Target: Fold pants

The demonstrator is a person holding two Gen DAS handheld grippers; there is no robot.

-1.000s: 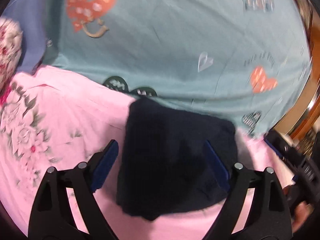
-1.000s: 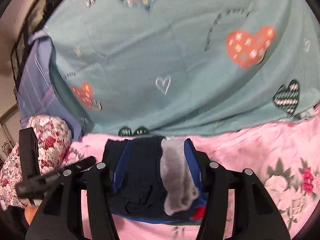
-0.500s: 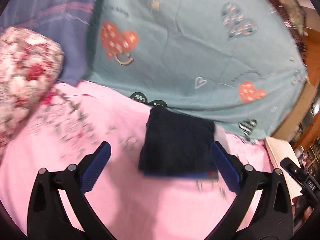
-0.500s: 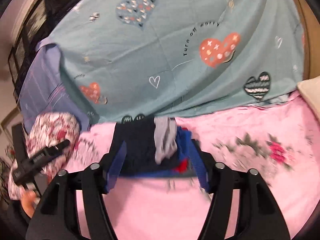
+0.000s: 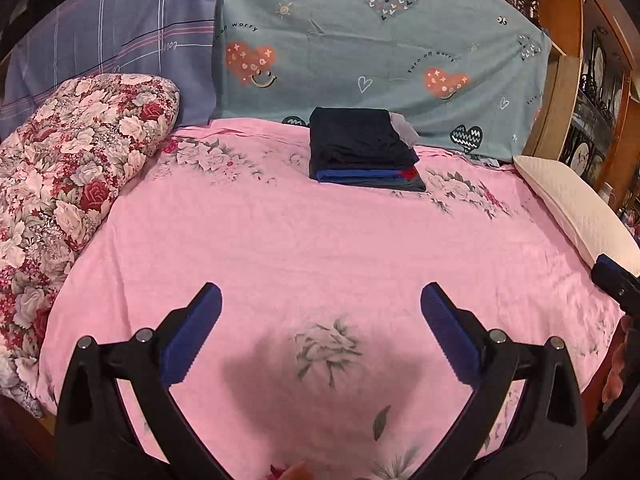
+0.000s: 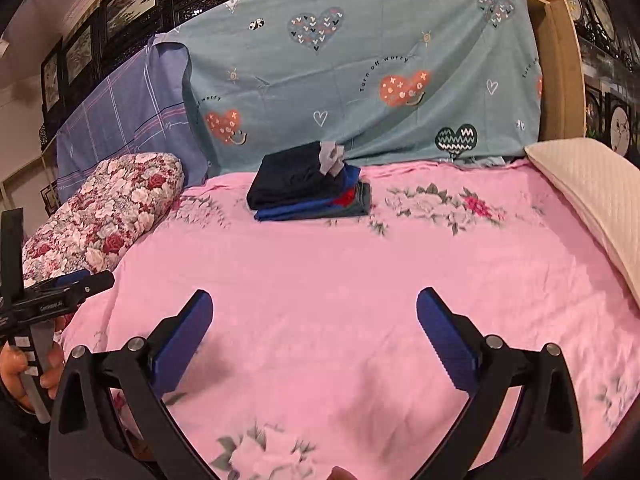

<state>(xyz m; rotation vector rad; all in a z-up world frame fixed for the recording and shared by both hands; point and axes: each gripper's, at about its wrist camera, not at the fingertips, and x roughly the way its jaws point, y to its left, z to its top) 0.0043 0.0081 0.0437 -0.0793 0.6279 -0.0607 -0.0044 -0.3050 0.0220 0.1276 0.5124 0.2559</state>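
Note:
Folded dark navy pants (image 5: 356, 140) lie on top of a small stack of folded clothes at the far side of the pink floral bed sheet (image 5: 320, 248), against the teal heart-print cover. The stack also shows in the right wrist view (image 6: 304, 184), with a grey piece on top and blue and red layers below. My left gripper (image 5: 320, 324) is open and empty over the near part of the sheet, far from the stack. My right gripper (image 6: 314, 330) is open and empty, likewise near the bed's front edge.
A rolled floral quilt (image 5: 68, 184) lies along the left side. A cream pillow (image 5: 576, 208) lies at the right edge. A teal heart-print cover (image 5: 380, 48) and a purple plaid pillow (image 5: 112, 40) stand at the back. Wooden furniture (image 5: 568, 60) stands at the right.
Both grippers have pulled back from the folded stack toward the near edge of the bed. The stack stays at the far side, now small in both views.

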